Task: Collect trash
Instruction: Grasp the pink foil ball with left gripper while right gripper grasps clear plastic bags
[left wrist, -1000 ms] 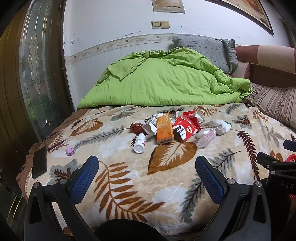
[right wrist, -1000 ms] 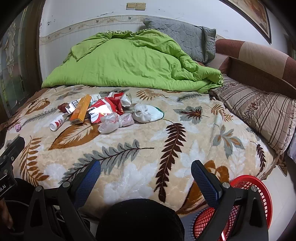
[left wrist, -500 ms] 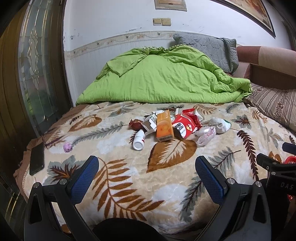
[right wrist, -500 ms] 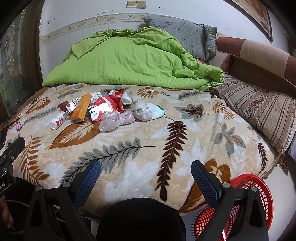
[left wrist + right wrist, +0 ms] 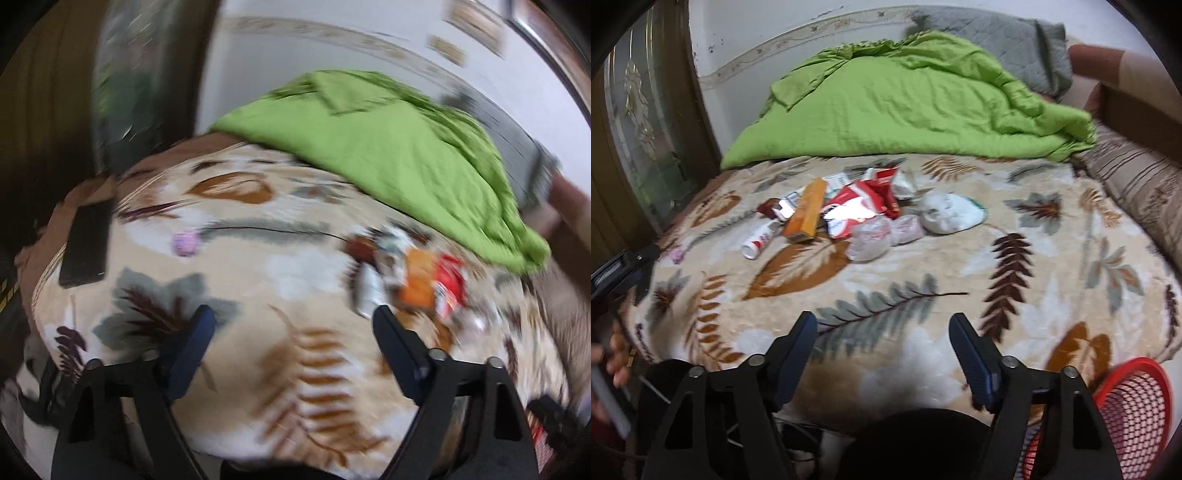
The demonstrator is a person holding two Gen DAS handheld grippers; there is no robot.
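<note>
A pile of trash lies mid-bed on the leaf-print blanket: an orange box (image 5: 807,210), a red and white wrapper (image 5: 862,206), a small white bottle (image 5: 759,242), clear crumpled plastic (image 5: 870,242) and a white crumpled bag (image 5: 951,214). The left wrist view is blurred; the orange box (image 5: 419,280) and red wrapper (image 5: 448,284) show at right. A red mesh basket (image 5: 1134,410) stands on the floor at the bed's near right corner. My left gripper (image 5: 291,332) is open and empty. My right gripper (image 5: 882,336) is open and empty, short of the pile.
A green quilt (image 5: 905,99) is heaped at the back with a grey pillow (image 5: 993,40) behind it. A striped cushion (image 5: 1141,184) lies right. A black phone (image 5: 86,245) and a small purple object (image 5: 186,242) lie near the bed's left edge. A glass-panelled door (image 5: 639,122) stands left.
The left gripper has swung sharply left and tilted, blurring its view; the phone is now prominent. The right gripper has moved closer over the bed and turned left.
</note>
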